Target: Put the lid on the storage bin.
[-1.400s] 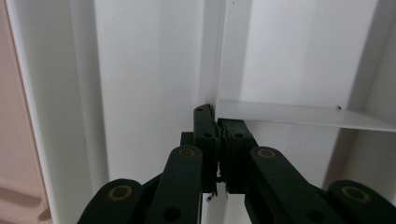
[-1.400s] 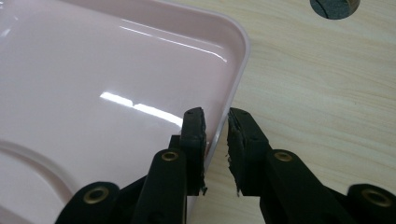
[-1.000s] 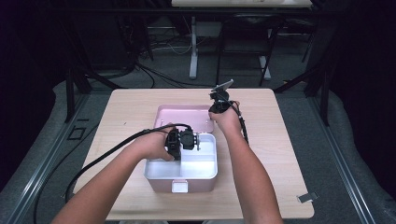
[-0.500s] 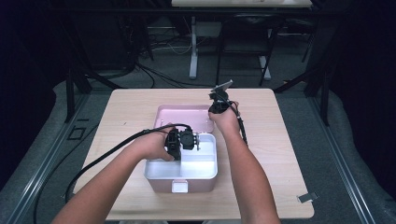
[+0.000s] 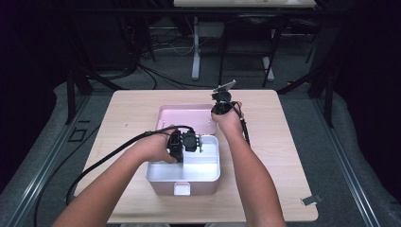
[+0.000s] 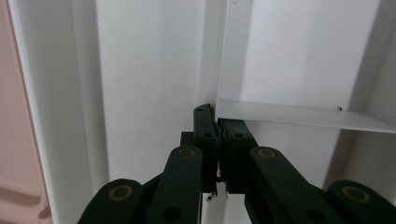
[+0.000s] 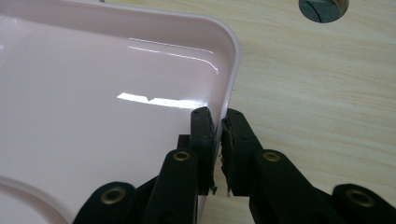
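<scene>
At the light wooden table (image 5: 283,156), I had both tools on the pink lunch box (image 5: 183,177), which stood open at the middle of the tabletop with its lid (image 5: 184,118) laid back flat behind it; the left gripper (image 6: 216,128) was down inside the white inner tray (image 5: 158,171), its jaws pressed together on the thin white divider (image 6: 299,114) at the point where the cross wall meets the long one; seen from above, that gripper (image 5: 196,141) sat near the tray's rear edge, its black cable (image 5: 108,153) trailing off toward the table's left side; the right gripper (image 7: 218,122) was nipped narrowly on the lid's rim (image 7: 231,70) just below a rounded corner, one jaw inside the glossy pink shell and the other outside over the wood grain; from above, my right hand (image 5: 227,118) held that gripper (image 5: 221,105) at the lid's far right corner; a round grey fitting (image 7: 323,9) was set in the tabletop beyond; the compartments that I could see held nothing. As I judged it, the opening was done and both holds were taken; what remained, whether lifting the divider out or swinging the lid back over the tray, had not yet begun; the lid lay fully flat and the divider appeared seated in place.
</scene>
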`<state>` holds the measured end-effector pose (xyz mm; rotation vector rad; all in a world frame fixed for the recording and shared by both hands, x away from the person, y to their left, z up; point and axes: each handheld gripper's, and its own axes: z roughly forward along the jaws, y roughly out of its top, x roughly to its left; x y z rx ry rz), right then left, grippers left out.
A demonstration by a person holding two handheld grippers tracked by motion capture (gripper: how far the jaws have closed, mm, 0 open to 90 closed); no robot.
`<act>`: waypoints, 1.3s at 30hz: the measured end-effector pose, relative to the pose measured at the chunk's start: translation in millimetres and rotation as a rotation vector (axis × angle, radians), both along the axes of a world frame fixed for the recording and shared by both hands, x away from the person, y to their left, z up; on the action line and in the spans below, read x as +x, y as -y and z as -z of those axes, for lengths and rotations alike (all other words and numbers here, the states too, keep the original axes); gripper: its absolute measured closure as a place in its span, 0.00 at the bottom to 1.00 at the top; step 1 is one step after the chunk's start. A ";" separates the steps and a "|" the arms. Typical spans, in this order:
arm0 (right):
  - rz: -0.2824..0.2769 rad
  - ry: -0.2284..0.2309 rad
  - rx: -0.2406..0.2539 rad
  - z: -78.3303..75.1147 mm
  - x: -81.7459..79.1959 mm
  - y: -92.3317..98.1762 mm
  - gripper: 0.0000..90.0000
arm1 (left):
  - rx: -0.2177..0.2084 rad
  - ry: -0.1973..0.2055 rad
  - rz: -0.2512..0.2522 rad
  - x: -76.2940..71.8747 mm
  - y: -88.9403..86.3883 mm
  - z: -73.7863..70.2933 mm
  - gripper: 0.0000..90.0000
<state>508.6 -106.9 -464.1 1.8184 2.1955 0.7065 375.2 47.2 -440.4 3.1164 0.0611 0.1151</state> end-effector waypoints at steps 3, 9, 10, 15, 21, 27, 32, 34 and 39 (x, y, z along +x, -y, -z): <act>-0.002 0.007 0.008 -1.9 -0.8 1.1 0.93 | 0.001 0.003 0.000 -0.1 0.1 0.0 0.96; 0.000 0.023 0.014 -5.8 -2.4 1.5 0.94 | 0.000 -0.005 0.001 0.5 0.2 -0.1 0.96; 0.004 0.027 0.017 -6.0 -2.6 1.4 0.94 | 0.000 -0.005 0.001 0.5 0.2 -0.1 0.96; 0.003 0.027 0.018 -8.0 -3.1 2.3 0.94 | -0.001 -0.005 0.000 0.7 0.2 -0.1 0.96; 0.007 0.044 0.024 -11.3 -4.6 2.7 0.95 | 0.000 -0.004 0.001 0.8 0.2 -0.2 0.96; 0.006 0.075 0.039 -18.9 -8.5 4.4 0.95 | -0.001 -0.004 0.001 1.1 0.1 -0.2 0.96; 0.001 0.100 0.051 -26.4 -12.8 6.5 0.96 | -0.001 -0.007 0.001 1.3 0.1 -0.2 0.96; 0.002 0.117 0.053 -31.3 -15.6 6.4 0.96 | -0.002 -0.007 0.000 1.3 0.1 -0.2 0.96; -0.010 0.158 0.059 -43.7 -25.6 8.0 0.97 | -0.003 -0.011 -0.001 1.8 -0.2 -0.1 0.96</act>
